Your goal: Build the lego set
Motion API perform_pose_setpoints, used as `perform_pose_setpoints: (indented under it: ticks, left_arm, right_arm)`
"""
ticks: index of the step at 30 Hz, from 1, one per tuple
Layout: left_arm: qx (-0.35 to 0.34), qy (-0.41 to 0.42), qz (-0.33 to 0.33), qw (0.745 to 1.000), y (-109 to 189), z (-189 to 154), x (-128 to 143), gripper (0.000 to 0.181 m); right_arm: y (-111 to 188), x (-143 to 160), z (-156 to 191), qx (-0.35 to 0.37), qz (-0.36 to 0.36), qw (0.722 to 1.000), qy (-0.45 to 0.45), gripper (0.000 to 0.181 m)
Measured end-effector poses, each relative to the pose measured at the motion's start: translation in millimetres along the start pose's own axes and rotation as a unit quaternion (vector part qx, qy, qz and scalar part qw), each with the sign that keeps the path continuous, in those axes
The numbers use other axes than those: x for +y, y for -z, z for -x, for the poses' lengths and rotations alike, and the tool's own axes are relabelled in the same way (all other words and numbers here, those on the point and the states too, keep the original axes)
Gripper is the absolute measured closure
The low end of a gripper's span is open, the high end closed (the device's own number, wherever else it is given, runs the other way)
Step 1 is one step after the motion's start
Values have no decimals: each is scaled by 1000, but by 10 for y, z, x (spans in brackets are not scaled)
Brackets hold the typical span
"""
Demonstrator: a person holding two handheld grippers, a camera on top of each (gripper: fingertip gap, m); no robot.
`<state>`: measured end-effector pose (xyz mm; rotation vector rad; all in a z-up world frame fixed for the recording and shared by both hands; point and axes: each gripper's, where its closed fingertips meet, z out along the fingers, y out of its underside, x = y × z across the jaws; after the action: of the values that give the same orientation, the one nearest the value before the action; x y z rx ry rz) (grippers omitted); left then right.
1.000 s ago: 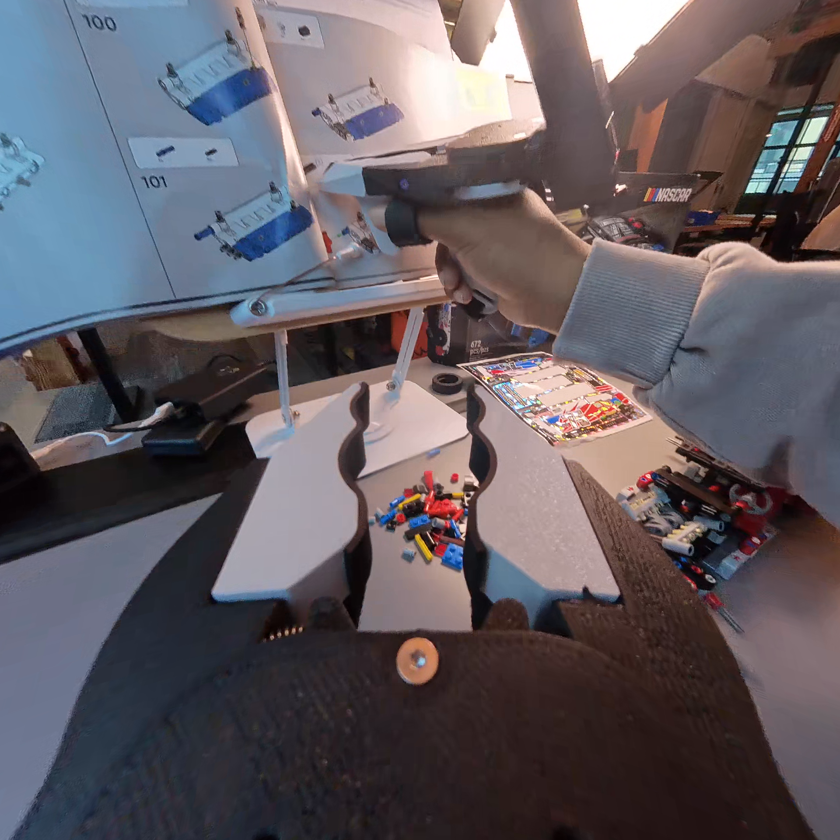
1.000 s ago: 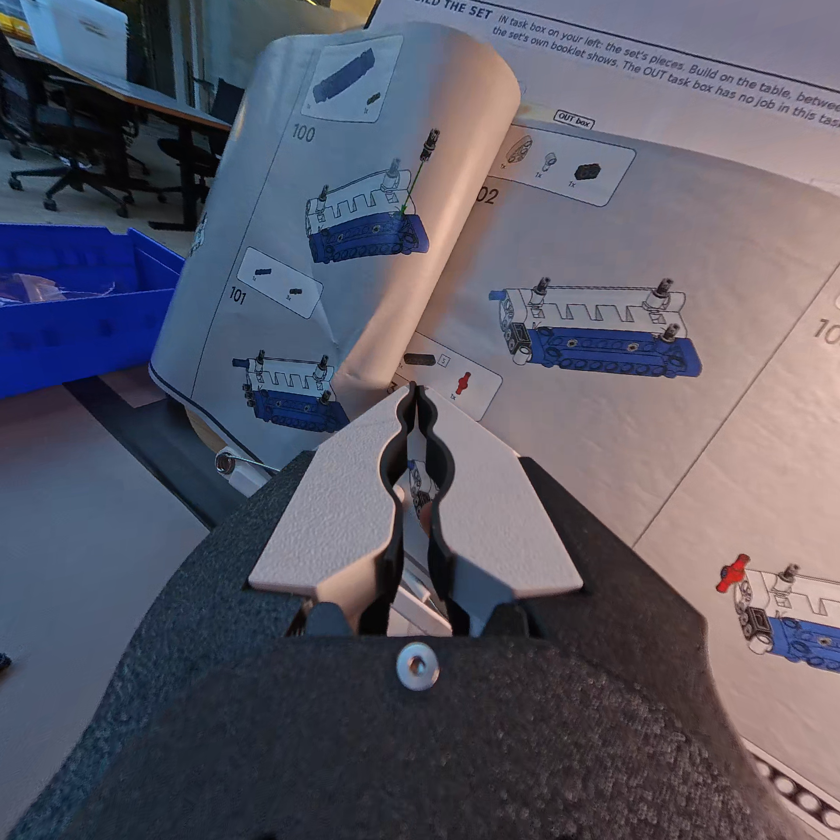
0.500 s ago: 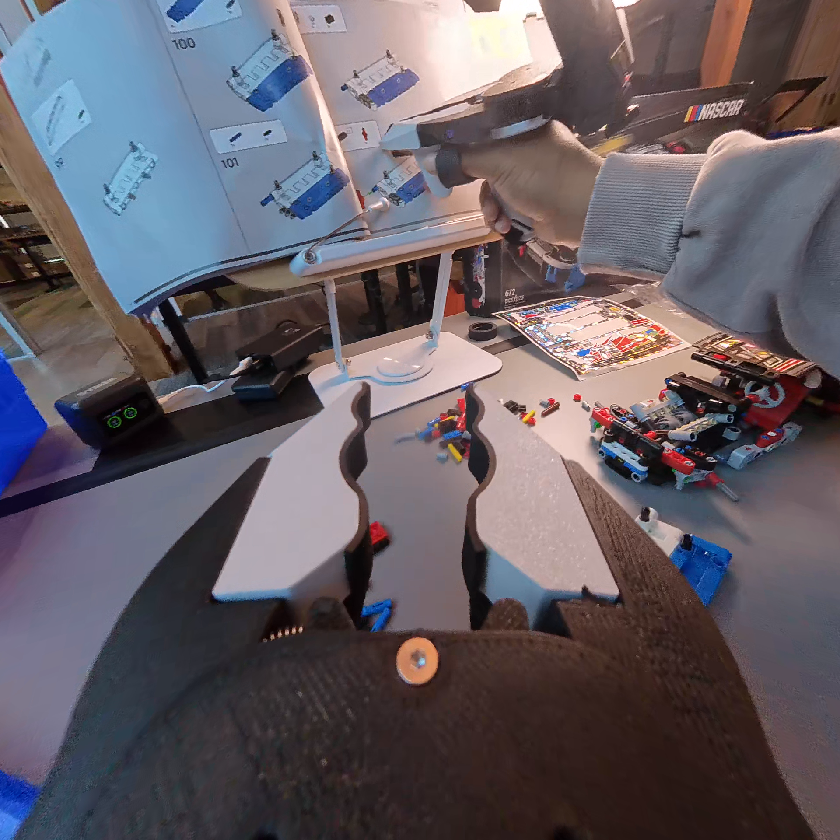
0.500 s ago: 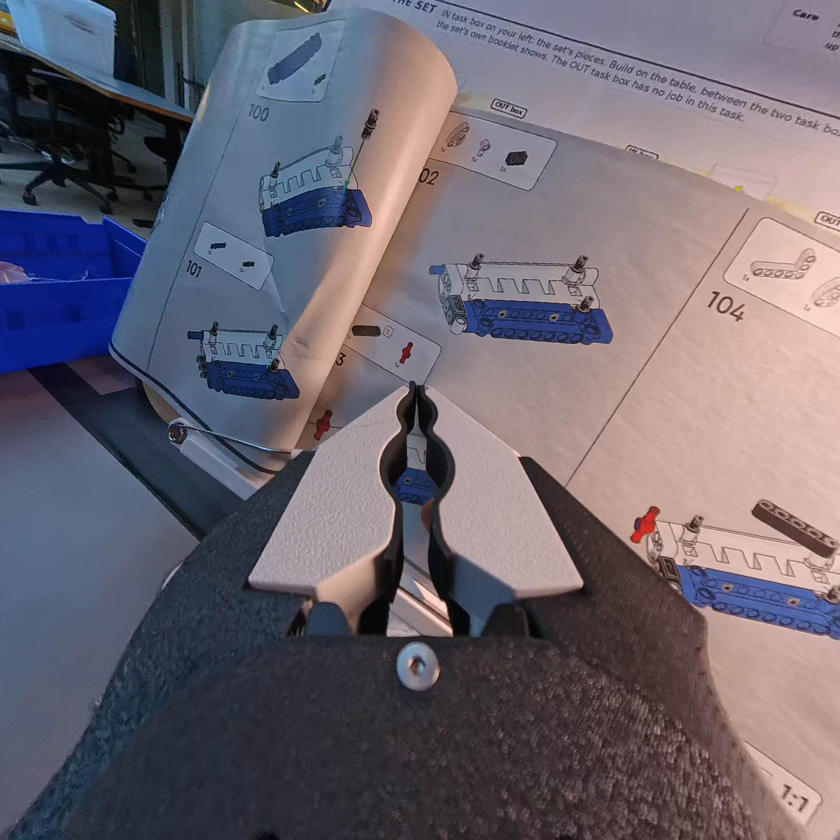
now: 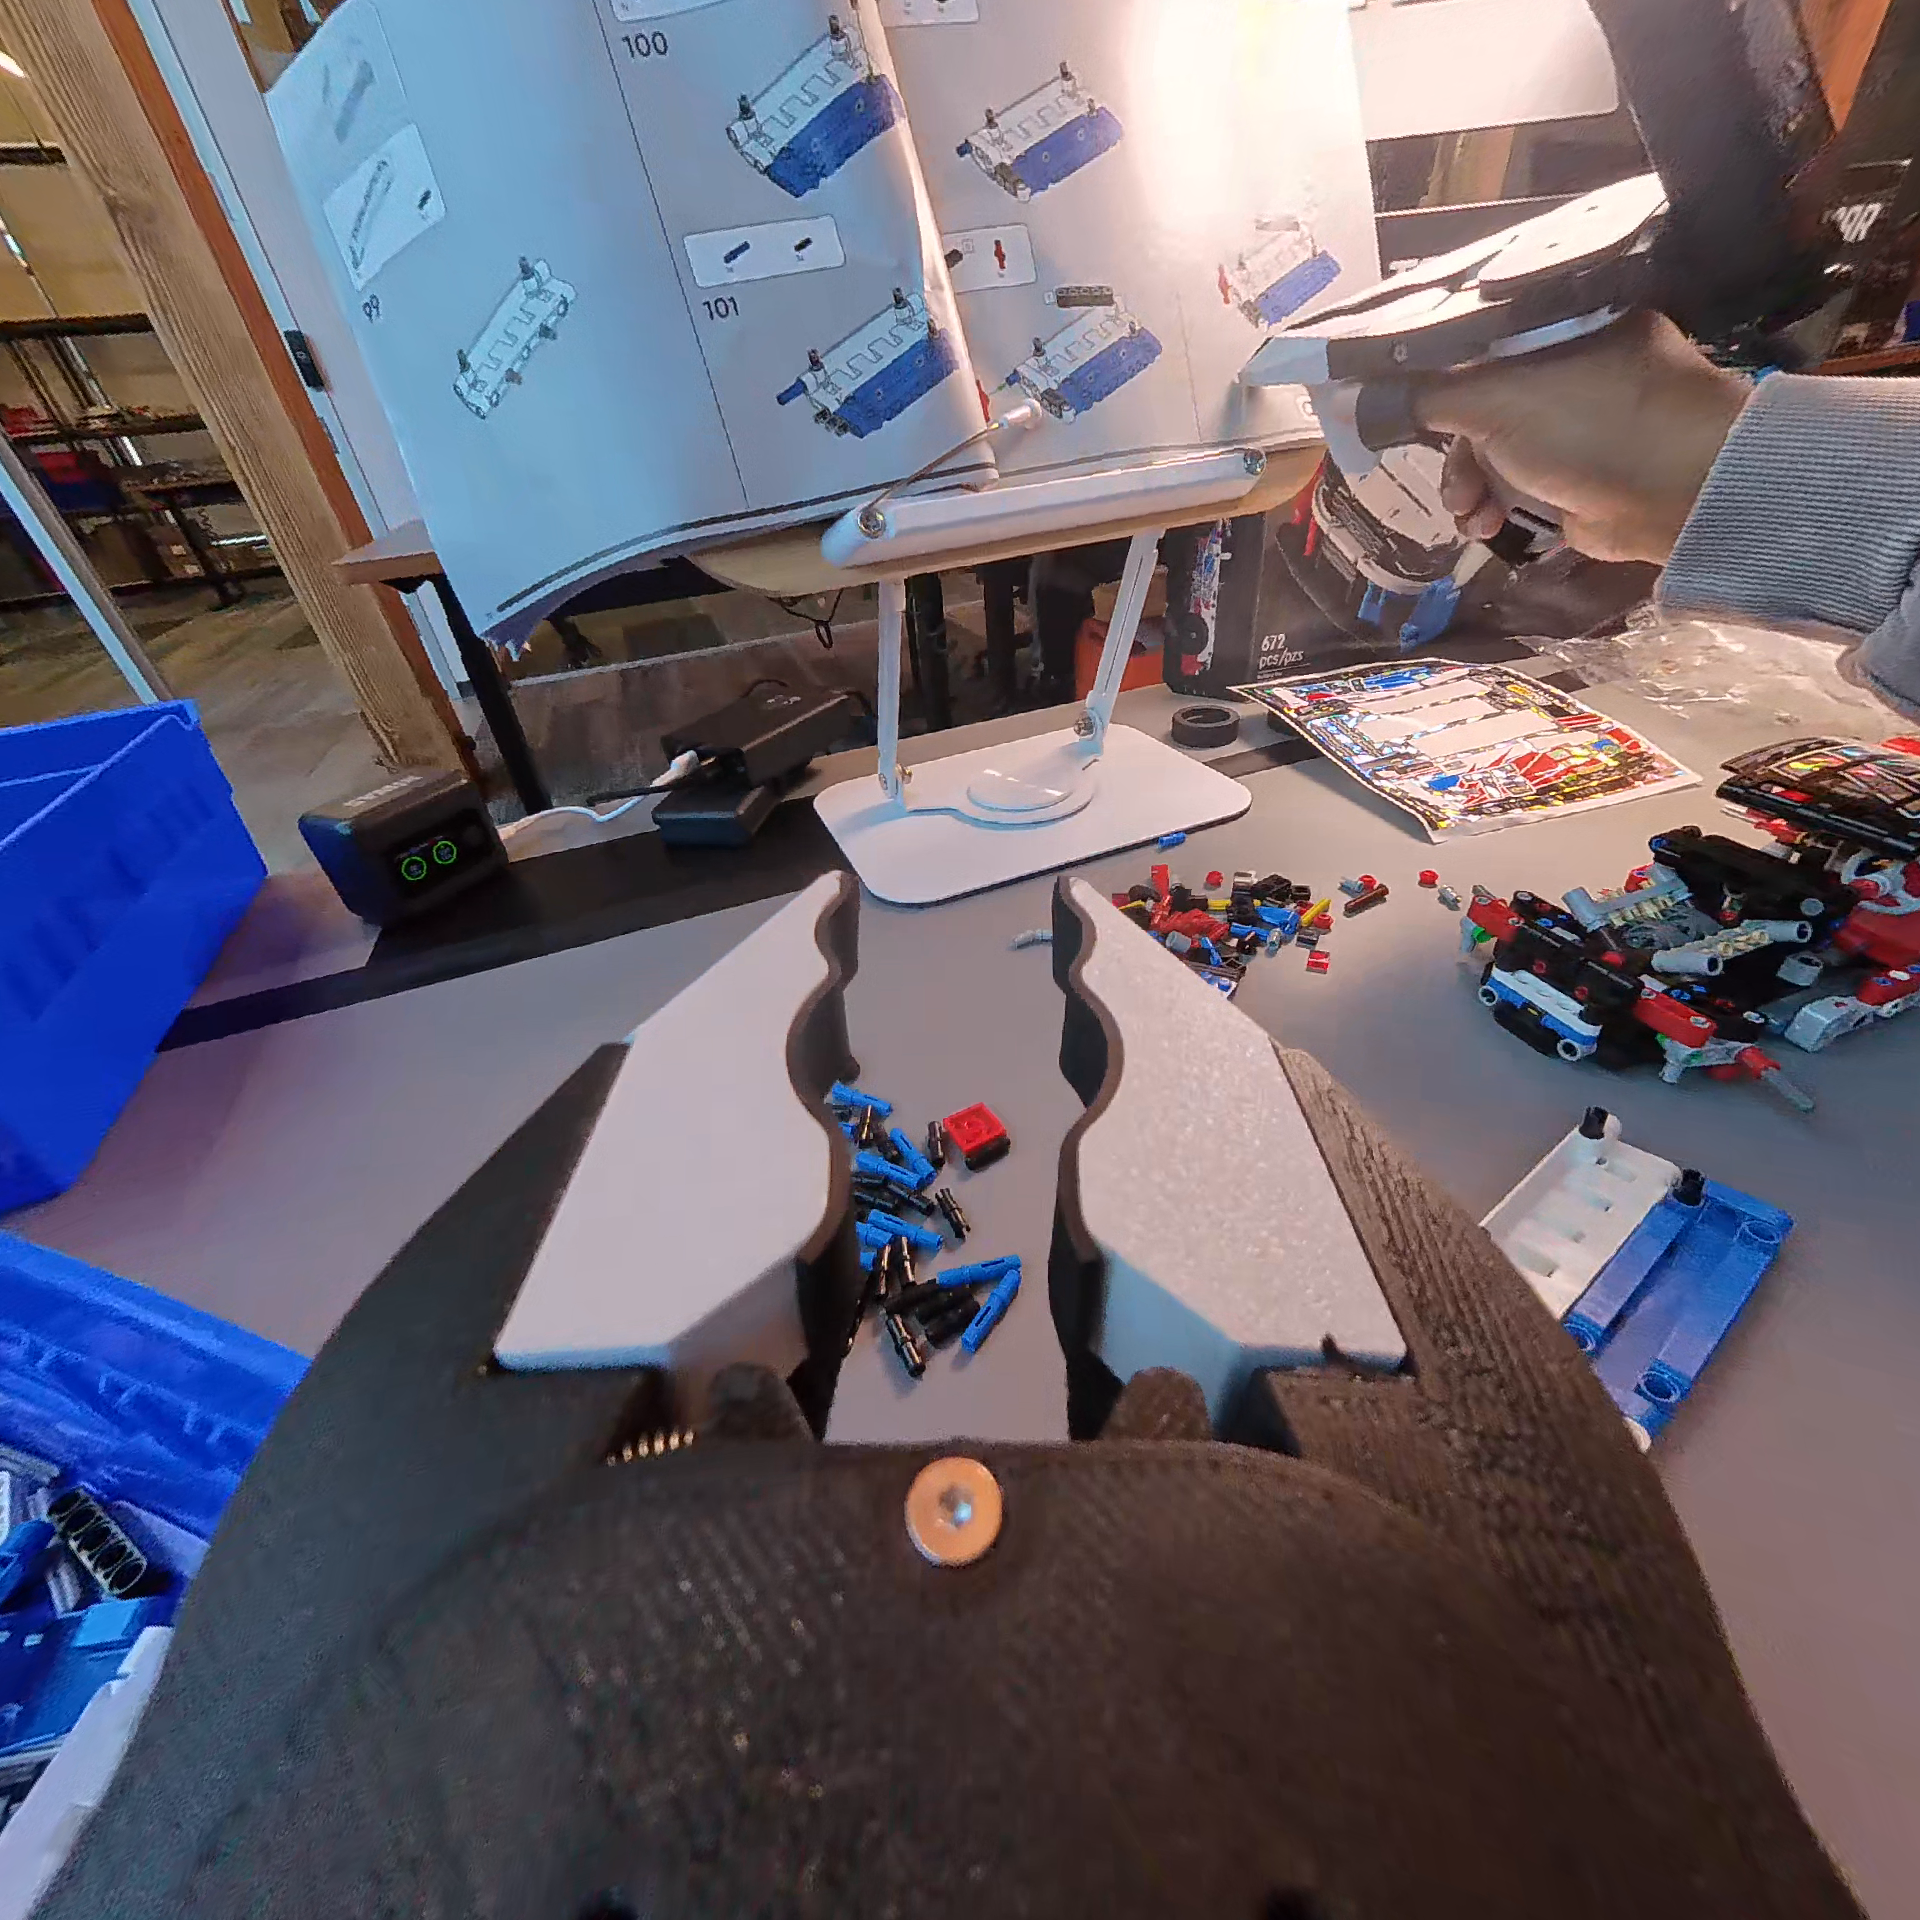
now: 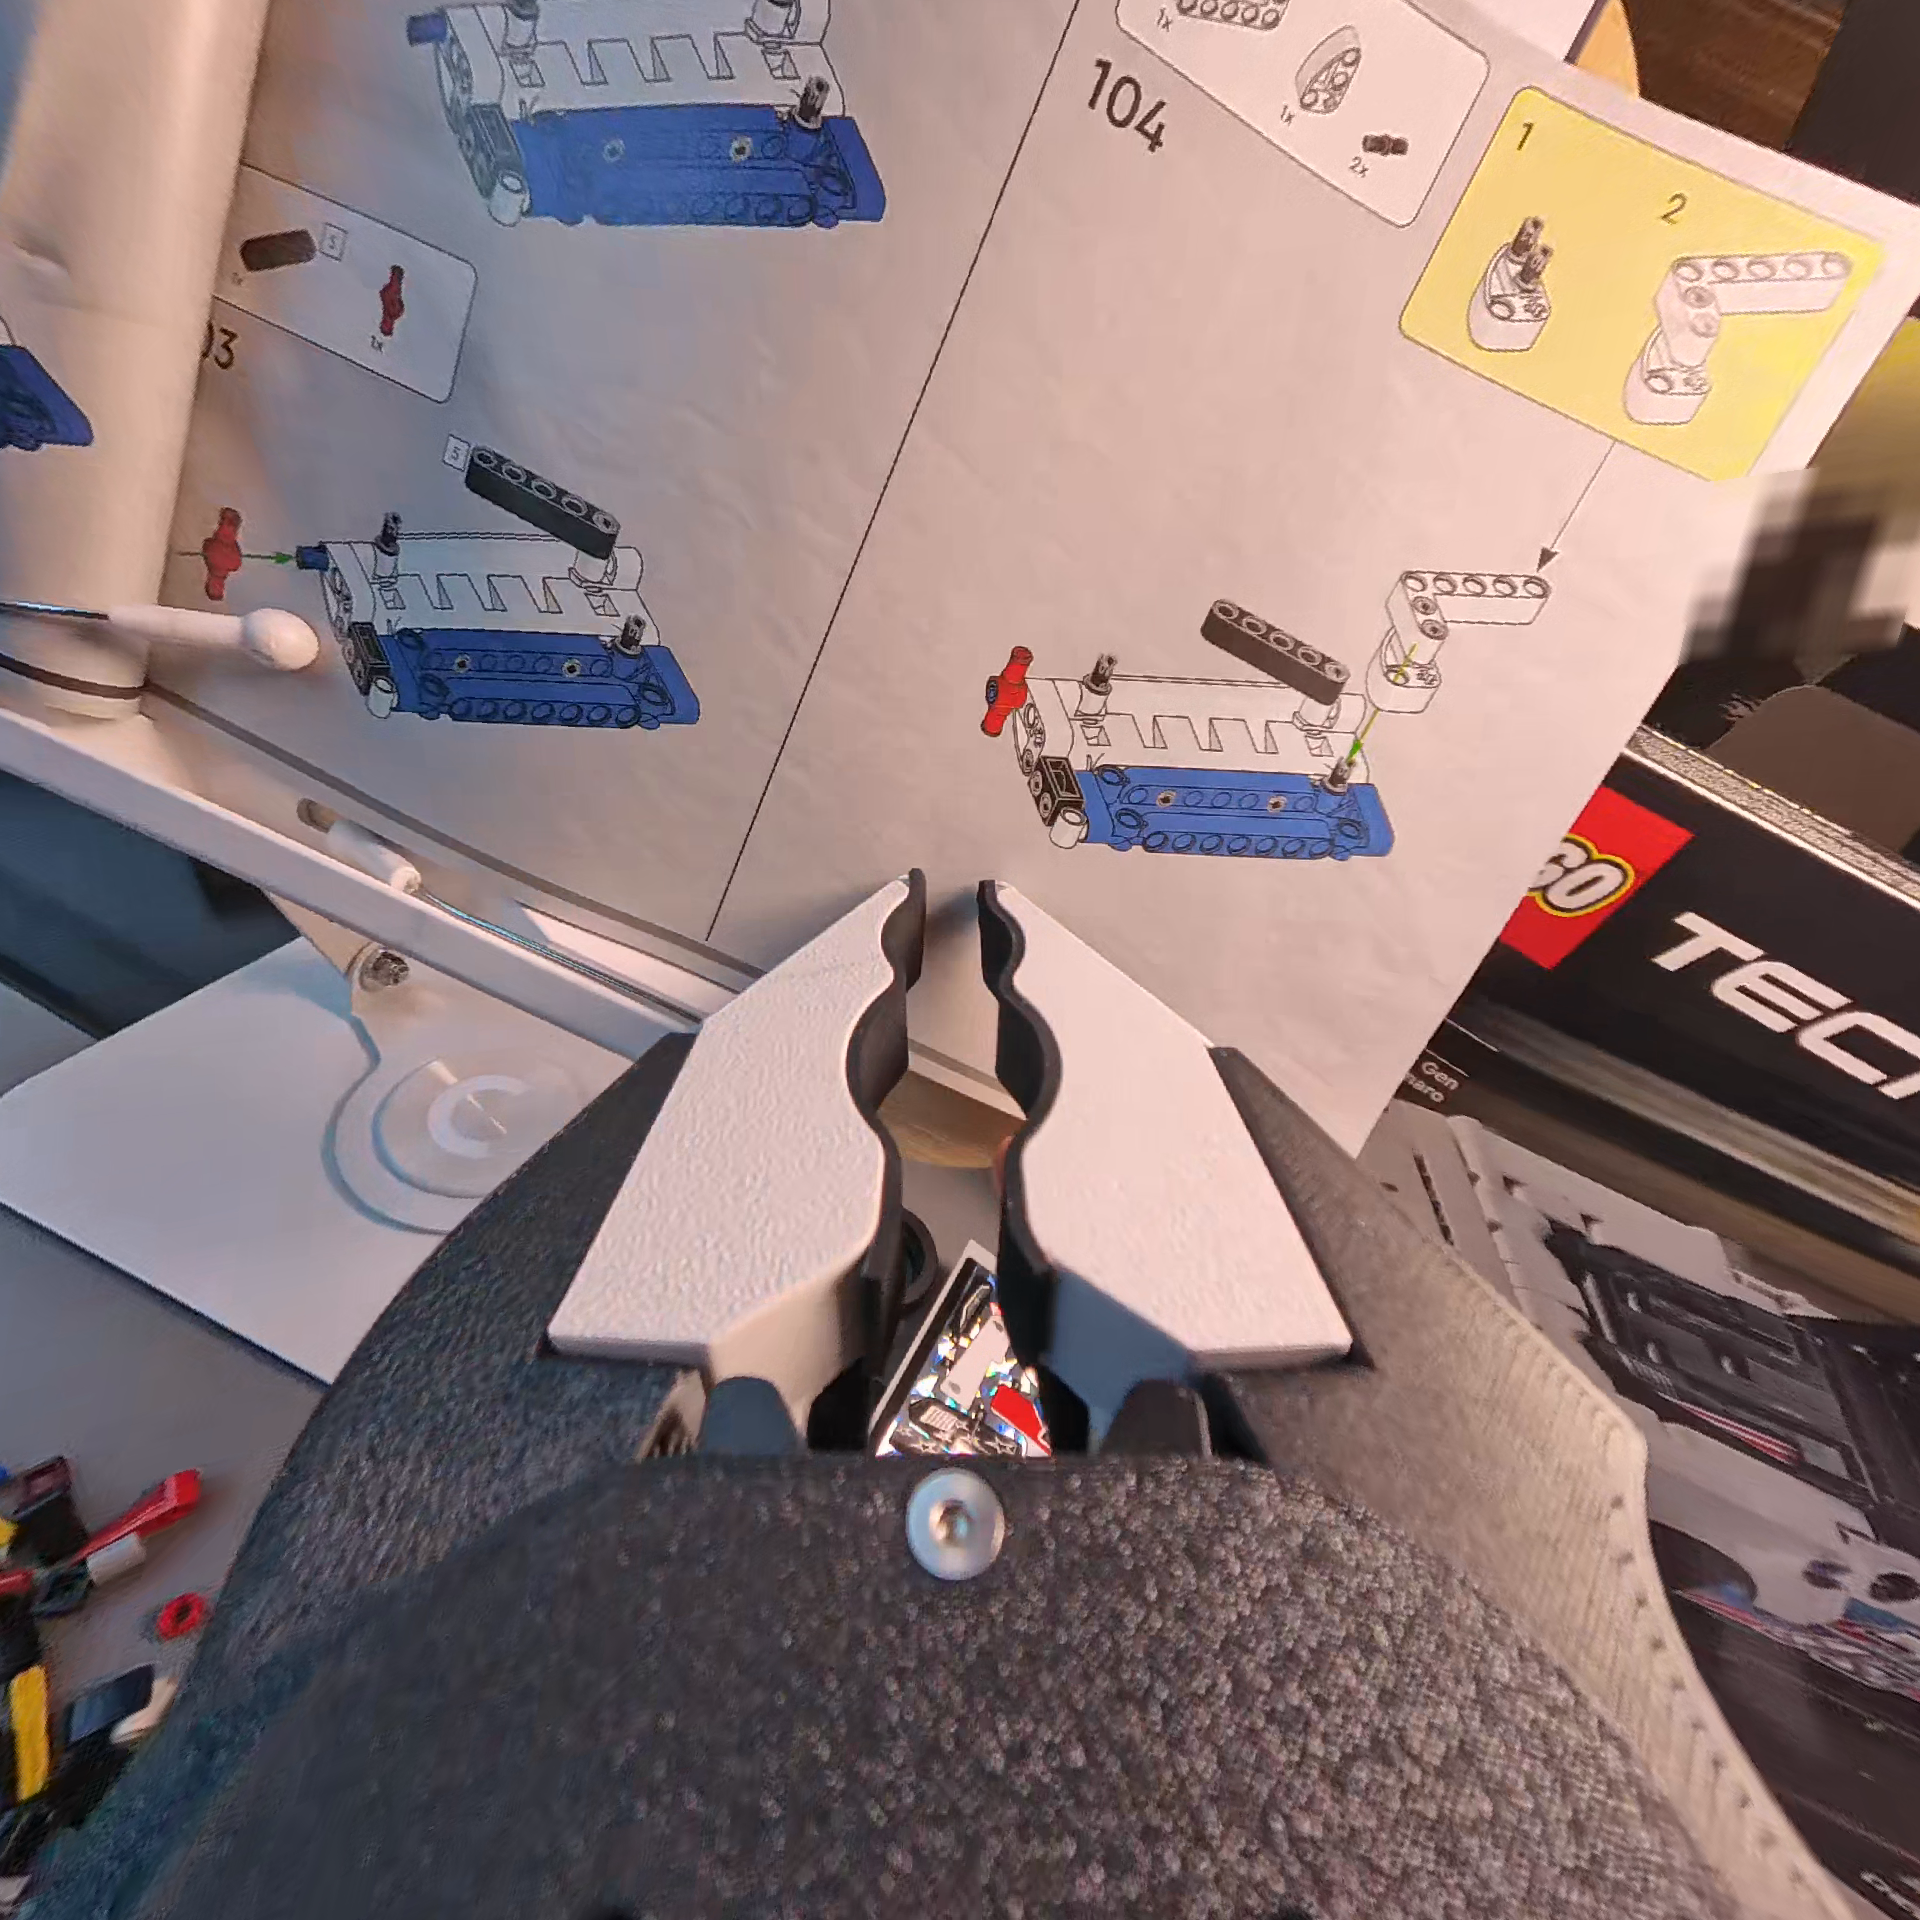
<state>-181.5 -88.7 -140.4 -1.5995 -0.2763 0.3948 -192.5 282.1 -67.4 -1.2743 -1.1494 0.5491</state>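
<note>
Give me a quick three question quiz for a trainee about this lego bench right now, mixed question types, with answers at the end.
1. True or false: the left claw is shut on the small red square brick.
2. Multiple choice: the open paper instruction booklet rests on A) the grey table, B) a white metal stand, C) the blue plastic bin.
3. Short answer: what lies under the left claw, beside the red brick?

Key
1. False; it hangs open, holding nothing.
2. B, the white metal stand.
3. A loose heap of blue and black pins on the grey table.
</note>
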Motion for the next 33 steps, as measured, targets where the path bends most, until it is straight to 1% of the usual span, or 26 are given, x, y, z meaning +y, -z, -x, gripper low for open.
perform_pose_setpoints:
  ticks: [4,6,8,11,13,14,15,16,17,19,20,22,24,27,31,32,33]
  left_arm:
    - [0,1,7,1000,-11,9,46,146]
    - [-3,3,9,1000,-11,32,61,146]
    - [-8,4,8,1000,-4,65,61,146]
    - [-13,8,8,1000,12,119,63,146]
    - [-11,13,11,1000,8,133,85,147]
    - [-6,16,13,1000,-2,123,100,147]
    - [0,20,16,1000,-17,100,117,148]
    - [7,21,19,1000,-36,70,137,148]
    - [14,20,22,999,-55,35,154,148]
    - [27,12,27,999,-90,-38,178,148]
    - [33,9,30,999,-101,-69,188,148]
    - [38,2,33,999,-98,-103,204,148]
    - [37,-3,33,999,-78,-98,208,148]
    - [34,-5,28,999,-54,-73,185,148]
    - [40,-5,24,999,-49,-87,172,149]
    - [42,-6,24,999,-49,-98,169,149]
    - [45,-7,23,999,-49,-113,165,149]
  right_arm:
    - [-12,12,-21,-2,-1,1000,-15,172]
    - [52,12,12,-18,5,999,-33,164]
    - [256,-118,99,-45,-25,997,-64,162]
    - [737,-286,314,-97,-67,990,-82,161]
    - [1100,-307,527,-145,-82,983,-81,161]
    - [1255,-279,675,-178,-84,978,-65,169]
    - [1371,-195,864,-222,-69,972,-38,169]
    - [1459,-52,1096,-280,-37,959,-5,170]
    - [1523,145,1319,-337,8,941,27,171]
    - [1501,569,1609,-396,97,910,82,172]
    - [1448,736,1720,-412,124,896,105,172]
    - [1257,977,1872,-417,153,883,149,174]
    - [1088,1164,2003,-427,188,868,168,173]
    - [928,1290,2170,-447,224,851,158,170]
    - [820,1417,2221,-446,258,841,166,169]
    - [792,1423,2213,-440,257,843,171,174]
    - [786,1429,2210,-440,257,842,175,174]
